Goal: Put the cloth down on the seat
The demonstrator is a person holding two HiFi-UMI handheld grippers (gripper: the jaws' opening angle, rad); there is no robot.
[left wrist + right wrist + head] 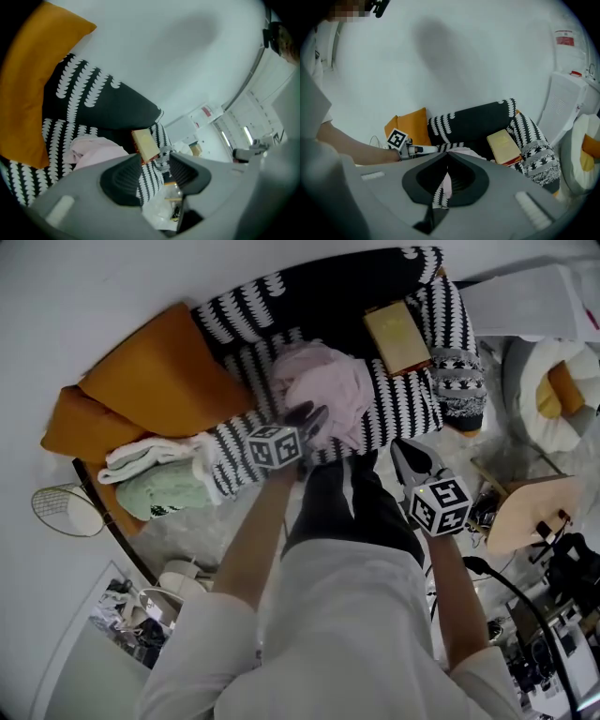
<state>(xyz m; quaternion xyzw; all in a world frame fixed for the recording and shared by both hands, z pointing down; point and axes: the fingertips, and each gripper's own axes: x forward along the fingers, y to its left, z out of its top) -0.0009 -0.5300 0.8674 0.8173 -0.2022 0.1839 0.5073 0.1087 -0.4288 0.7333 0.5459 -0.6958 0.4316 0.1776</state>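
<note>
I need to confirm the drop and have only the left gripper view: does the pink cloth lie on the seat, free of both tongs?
Observer: Yes. The head view shows the whole pink cloth bunched on the striped seat, with the open left gripper at its near edge, tongs empty.
Operator: And the right gripper?
Observer: The right gripper has its tongs shut on nothing, near the seat's front, not on the cloth.
Operator: Anything beside the chair?
Observer: A white towel and a green towel lie folded by the orange cushion.
</note>
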